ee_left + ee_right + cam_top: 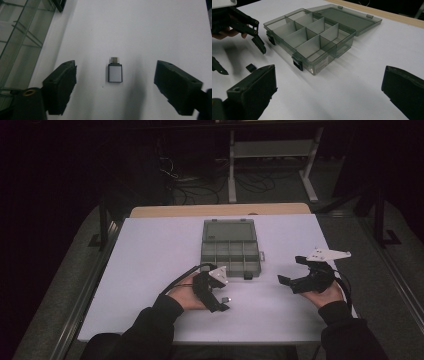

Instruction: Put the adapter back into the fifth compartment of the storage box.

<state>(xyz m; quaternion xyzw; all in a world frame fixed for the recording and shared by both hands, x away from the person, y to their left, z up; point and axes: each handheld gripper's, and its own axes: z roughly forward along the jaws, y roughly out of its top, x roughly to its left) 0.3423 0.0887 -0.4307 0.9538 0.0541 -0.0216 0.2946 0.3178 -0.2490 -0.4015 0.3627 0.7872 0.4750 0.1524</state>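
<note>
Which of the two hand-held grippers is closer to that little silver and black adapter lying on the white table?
The left gripper. The small silver and black adapter lies on the table between its open jaws, untouched. The right gripper hangs well off to the other side, beyond the near right corner of the smoky clear plastic compartment box.

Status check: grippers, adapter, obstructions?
Left gripper open, jaws astride adapter, not touching. Right gripper open, nothing between. Organizer box lid open. Path unobstructed.

A white table (pixel 150 270) carries an open grey compartment box (pixel 231 251) at twelve o'clock and a small adapter (pixel 115 72) near six.
</note>
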